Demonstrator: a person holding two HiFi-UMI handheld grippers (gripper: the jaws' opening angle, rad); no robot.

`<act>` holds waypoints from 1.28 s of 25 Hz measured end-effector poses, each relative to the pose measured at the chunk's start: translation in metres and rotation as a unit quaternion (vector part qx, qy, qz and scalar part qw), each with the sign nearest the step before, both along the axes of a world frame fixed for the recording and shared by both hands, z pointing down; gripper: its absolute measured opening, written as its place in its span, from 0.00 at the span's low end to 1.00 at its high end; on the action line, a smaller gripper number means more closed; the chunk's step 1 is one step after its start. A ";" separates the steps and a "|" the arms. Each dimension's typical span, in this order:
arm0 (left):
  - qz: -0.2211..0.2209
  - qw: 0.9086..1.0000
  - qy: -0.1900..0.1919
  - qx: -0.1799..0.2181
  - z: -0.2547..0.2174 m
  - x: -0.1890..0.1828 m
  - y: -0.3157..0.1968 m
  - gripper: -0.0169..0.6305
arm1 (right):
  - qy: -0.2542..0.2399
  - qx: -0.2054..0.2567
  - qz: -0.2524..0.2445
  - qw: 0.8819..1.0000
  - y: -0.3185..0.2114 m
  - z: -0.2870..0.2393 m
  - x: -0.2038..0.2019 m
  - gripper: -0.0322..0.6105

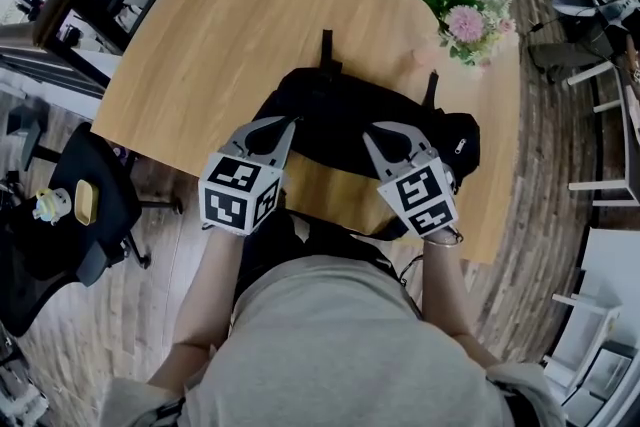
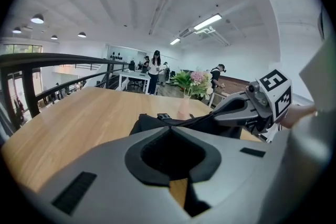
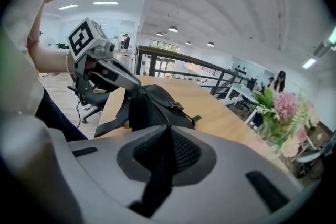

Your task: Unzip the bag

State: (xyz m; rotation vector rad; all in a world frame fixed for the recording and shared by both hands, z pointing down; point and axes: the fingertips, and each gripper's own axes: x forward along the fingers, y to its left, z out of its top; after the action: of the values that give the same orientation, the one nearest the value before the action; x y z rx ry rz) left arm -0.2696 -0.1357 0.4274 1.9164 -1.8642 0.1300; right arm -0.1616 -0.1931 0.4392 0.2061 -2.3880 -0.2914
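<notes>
Wooden table (image 1: 200,35), black bag (image 1: 350,110) lying flat at the near edge in front of me, looks zipped, no opening visible. Flower vase (image 1: 465,25) is at the far corner, well apart.

My left gripper (image 1: 288,125) has its jaws closed tight at the bag's left end and seems to pinch fabric there. My right gripper (image 1: 372,135) is clamped on a thin black strap (image 3: 157,176), probably the zipper pull, not sure.

Risks:
- The bag is light, so it could slide or lift off the table if the left pinch slips.
- If the strap isn't the pull, I'd just drag the bag.
- The narrow strap could slide out of the jaws.
- The zipper could snag on loose fabric.
</notes>
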 end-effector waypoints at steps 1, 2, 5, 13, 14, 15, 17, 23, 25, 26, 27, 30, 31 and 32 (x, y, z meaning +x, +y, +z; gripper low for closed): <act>-0.004 1.000 0.002 0.001 0.000 -0.003 0.001 0.06 | -0.002 -0.002 0.003 1.000 -0.001 0.000 0.000 0.10; -0.008 1.000 0.000 0.000 0.001 -0.006 0.001 0.06 | -0.003 -0.003 0.007 1.000 -0.001 0.000 0.000 0.10; -0.024 1.000 -0.006 -0.002 0.003 -0.016 0.003 0.06 | -0.008 -0.009 0.014 1.000 -0.003 0.001 0.000 0.10; -0.028 1.000 -0.011 -0.006 0.009 -0.016 0.005 0.06 | -0.007 0.011 0.010 1.000 0.000 0.001 -0.001 0.14; -0.027 1.000 -0.005 -0.002 0.009 -0.016 0.005 0.06 | -0.009 0.013 0.015 1.000 -0.001 0.001 -0.001 0.15; -0.027 1.000 0.002 0.003 0.009 -0.016 0.004 0.06 | -0.010 0.015 0.020 1.000 -0.002 0.000 -0.001 0.16; -0.025 1.000 0.014 0.013 0.008 -0.015 0.005 0.06 | -0.015 0.016 0.025 0.999 -0.002 -0.002 0.000 0.17; 0.005 1.000 0.008 0.013 0.001 0.001 0.006 0.06 | -0.029 0.015 0.027 0.999 0.001 -0.008 0.005 0.20; 0.008 1.000 0.006 0.014 -0.003 0.004 0.006 0.06 | -0.036 0.011 0.028 0.999 0.003 -0.011 0.007 0.20; 0.004 1.000 0.005 0.018 -0.007 0.004 0.006 0.06 | -0.041 0.008 0.030 0.999 0.003 -0.013 0.008 0.20; -0.003 1.000 0.004 0.026 -0.011 0.004 0.006 0.06 | -0.046 0.004 0.034 0.998 0.003 -0.016 0.009 0.20; -0.022 0.998 0.004 0.057 -0.025 0.003 0.002 0.06 | -0.060 0.001 0.050 0.997 -0.001 -0.025 0.016 0.19; -0.022 0.998 0.005 0.063 -0.028 0.004 -0.001 0.06 | -0.067 0.001 0.053 0.996 -0.002 -0.029 0.018 0.19; -0.018 0.997 0.007 0.069 -0.032 0.007 -0.004 0.06 | -0.076 -0.001 0.054 0.996 -0.003 -0.033 0.020 0.19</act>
State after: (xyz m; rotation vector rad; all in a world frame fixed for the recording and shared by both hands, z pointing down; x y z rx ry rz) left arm -0.2626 -0.1393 0.3956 1.9670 -1.9424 -0.0242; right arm -0.1420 -0.1961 0.4062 0.3670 -2.5172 -0.2303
